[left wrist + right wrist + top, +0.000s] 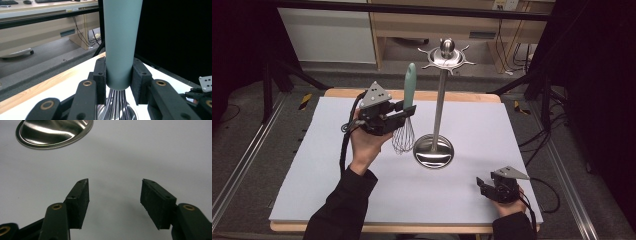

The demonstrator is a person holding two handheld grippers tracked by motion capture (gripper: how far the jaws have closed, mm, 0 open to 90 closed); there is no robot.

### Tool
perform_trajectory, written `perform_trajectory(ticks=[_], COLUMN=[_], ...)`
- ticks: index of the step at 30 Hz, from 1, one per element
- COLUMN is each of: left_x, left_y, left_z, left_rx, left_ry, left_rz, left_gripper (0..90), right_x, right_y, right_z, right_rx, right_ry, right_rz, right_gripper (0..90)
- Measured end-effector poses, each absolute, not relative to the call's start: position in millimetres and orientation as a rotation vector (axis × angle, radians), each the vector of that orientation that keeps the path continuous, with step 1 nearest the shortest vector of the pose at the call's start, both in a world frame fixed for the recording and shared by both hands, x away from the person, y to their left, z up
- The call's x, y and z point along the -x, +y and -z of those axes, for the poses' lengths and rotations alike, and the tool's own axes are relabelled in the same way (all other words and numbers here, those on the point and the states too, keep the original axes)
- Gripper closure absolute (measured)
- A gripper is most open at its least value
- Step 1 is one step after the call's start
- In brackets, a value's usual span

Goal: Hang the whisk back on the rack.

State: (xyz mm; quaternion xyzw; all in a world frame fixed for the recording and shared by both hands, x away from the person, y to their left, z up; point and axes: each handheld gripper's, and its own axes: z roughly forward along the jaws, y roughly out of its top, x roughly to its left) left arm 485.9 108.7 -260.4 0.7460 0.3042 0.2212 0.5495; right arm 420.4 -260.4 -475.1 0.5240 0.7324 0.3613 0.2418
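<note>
Above the mat | left claw (404, 111) raised, clamping upright whisk (407, 107) handle | right claw (482, 187) low, jaws wide

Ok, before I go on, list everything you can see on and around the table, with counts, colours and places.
Teal-handled wire whisk: one, teal and silver, held upright left of the stand.
Steel utensil stand with hooked top: one, silver, table centre, its round base on the mat.
Pale grey mat: one, covering the wooden table.
Left gripper: black, fingers clamped on the whisk handle.
Right gripper: black, open, low over the mat at near right.
</note>
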Motion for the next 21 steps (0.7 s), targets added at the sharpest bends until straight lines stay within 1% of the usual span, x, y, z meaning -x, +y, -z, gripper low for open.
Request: perform_trajectory(ticks=[21], left_x=[-490.5], left_y=[97.5], left_z=[253.9], left_rx=[-1.8], left_ry=[0.713], left_rz=[-0.527], left_gripper=[68.5], right_x=[-420.3], right_y=[-261.2], right_z=[474.6], right_rx=[-1.425], right_ry=[2.005], right_rz=[-1.003], right_gripper=[41.0])
